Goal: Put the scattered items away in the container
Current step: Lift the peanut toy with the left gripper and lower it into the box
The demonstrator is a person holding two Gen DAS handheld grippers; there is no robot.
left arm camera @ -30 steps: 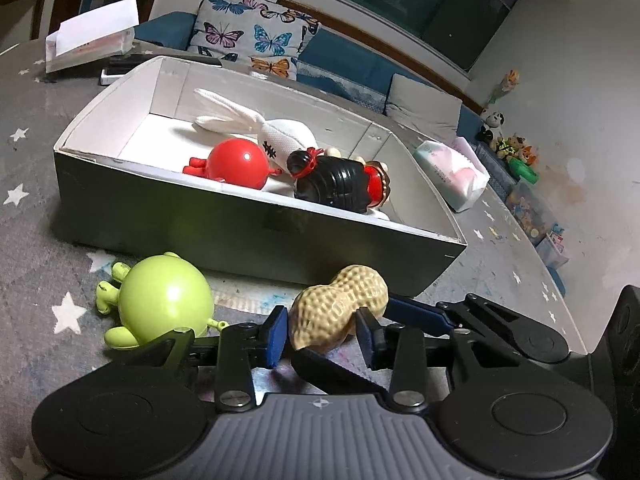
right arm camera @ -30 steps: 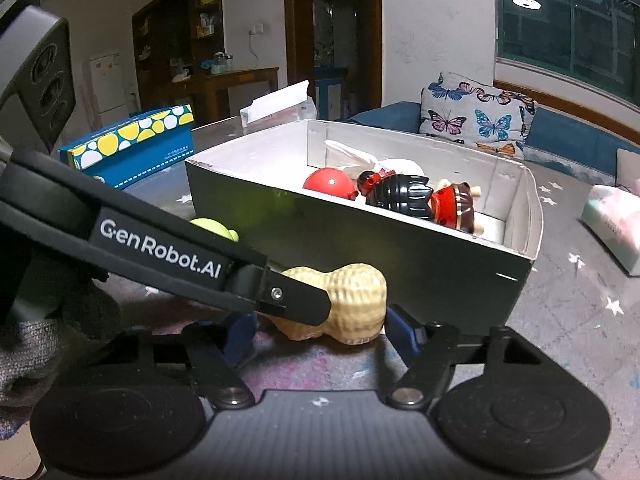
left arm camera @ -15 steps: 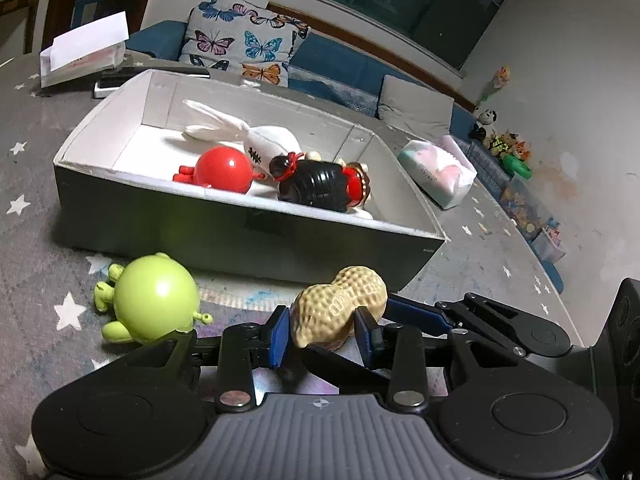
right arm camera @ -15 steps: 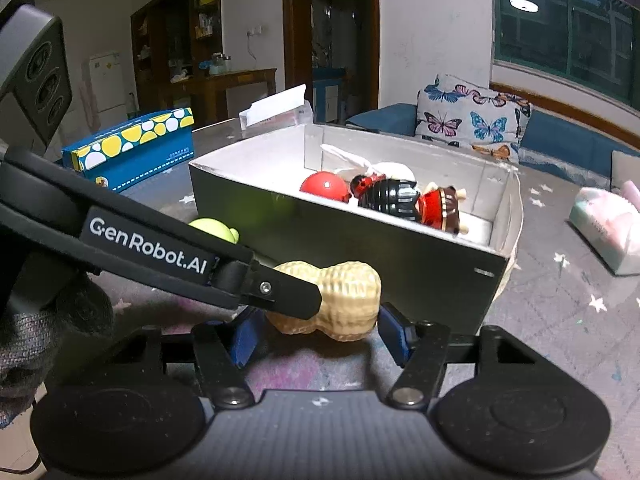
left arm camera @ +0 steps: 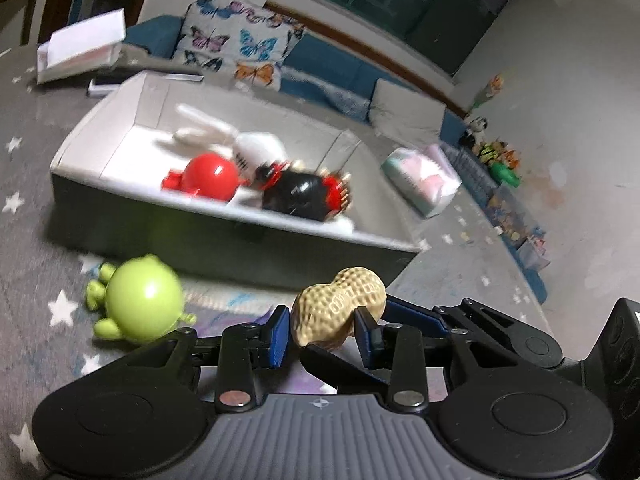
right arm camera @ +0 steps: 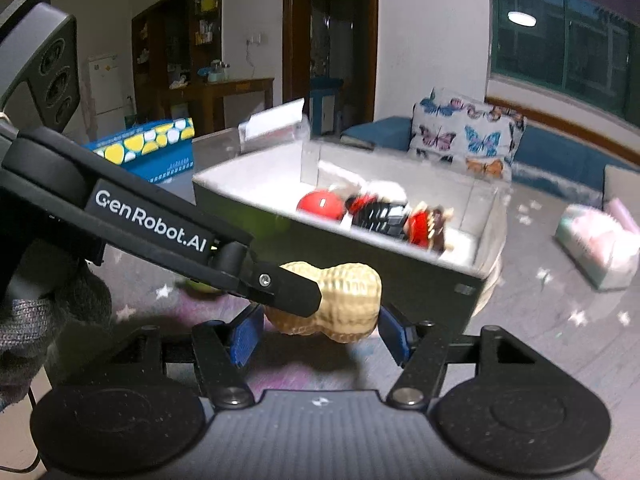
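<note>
Gripping the peanut toy [left arm camera: 338, 305], your left gripper [left arm camera: 320, 330] has its jaws clamped on it. Your right gripper [right arm camera: 320, 334] flanks it, jaws apart. Next, carry it over the box [left arm camera: 224, 236] wall.

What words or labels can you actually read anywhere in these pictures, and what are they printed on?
"GenRobot.AI": white lettering on the black arm of the left gripper, seen in the right wrist view.
The white plush rabbit carries dark marks, too blurred to read.
Nothing readable on the box, peanut toy or tissue pack.

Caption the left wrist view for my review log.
Left tool pinches a peanut toy near the white box of toys; green toy waits on the table.
</note>
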